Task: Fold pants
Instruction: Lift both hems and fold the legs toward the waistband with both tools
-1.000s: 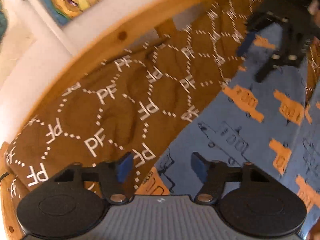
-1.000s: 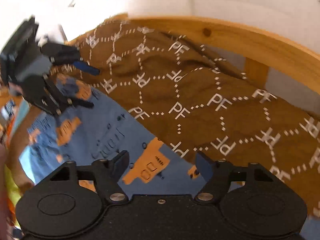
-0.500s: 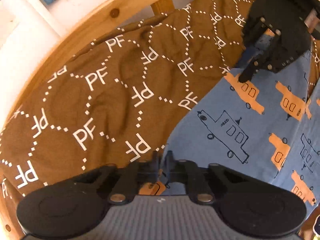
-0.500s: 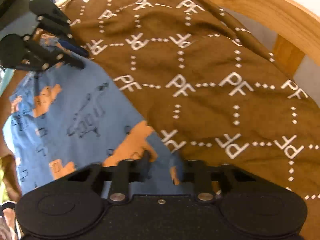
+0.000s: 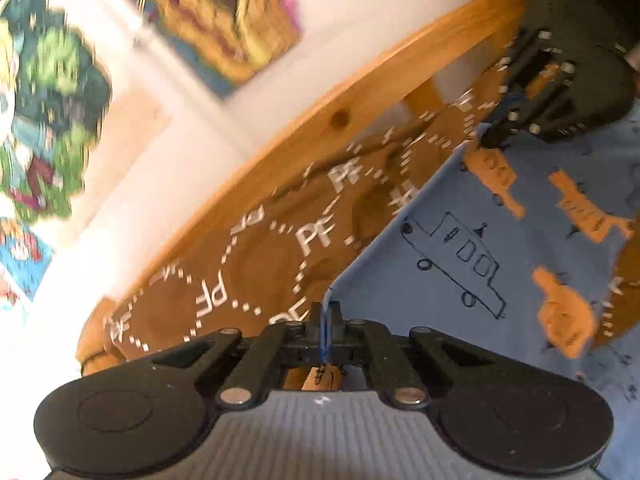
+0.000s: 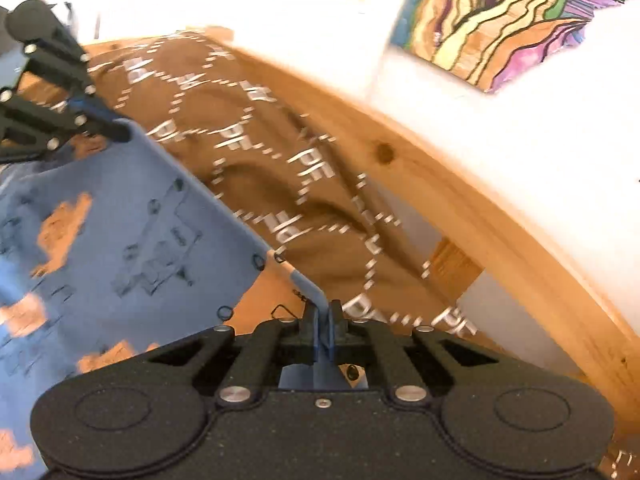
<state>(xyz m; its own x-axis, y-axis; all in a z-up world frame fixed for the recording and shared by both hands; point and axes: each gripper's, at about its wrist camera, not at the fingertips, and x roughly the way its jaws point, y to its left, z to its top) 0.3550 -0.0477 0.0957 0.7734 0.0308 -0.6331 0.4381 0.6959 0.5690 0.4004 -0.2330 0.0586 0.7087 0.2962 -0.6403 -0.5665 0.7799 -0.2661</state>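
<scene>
A: Left wrist view, left to right?

B: Blurred posters (image 5: 52,120) were seen on the white wall (image 5: 168,168) at far left. A curved wooden bed rail (image 5: 360,108) was crossed next, then a brown cover printed with "PF" (image 5: 256,256). The left gripper (image 5: 326,316) was found pressed together on an edge of the blue pants (image 5: 480,280), with blue fabric visible between its fingers (image 5: 338,314). The pants, printed with orange and outlined vehicles, were spread over the brown cover at right, their edge pulled taut and lifted. At upper right the right gripper (image 5: 490,136) was seen clamped on the far end of that same edge.

A: Right wrist view?

B: The left gripper (image 6: 120,132) was seen at far left, pinching a corner of the pants (image 6: 120,232). The pants were stretched from there down to the right gripper (image 6: 324,320), which was closed on the hem; fabric was seen bunched between its fingers (image 6: 310,322). The brown cover (image 6: 260,184) was seen beyond the pants, wrinkled. The bed rail (image 6: 460,200) was seen right of it, with a wooden slat (image 6: 454,268) below. The white wall (image 6: 520,152) and a colourful poster (image 6: 500,12) were seen at upper right.

A: Contact with the cover?

B: It could not be told how much of the pants rested on the cover; motion blur was heavy.
</scene>
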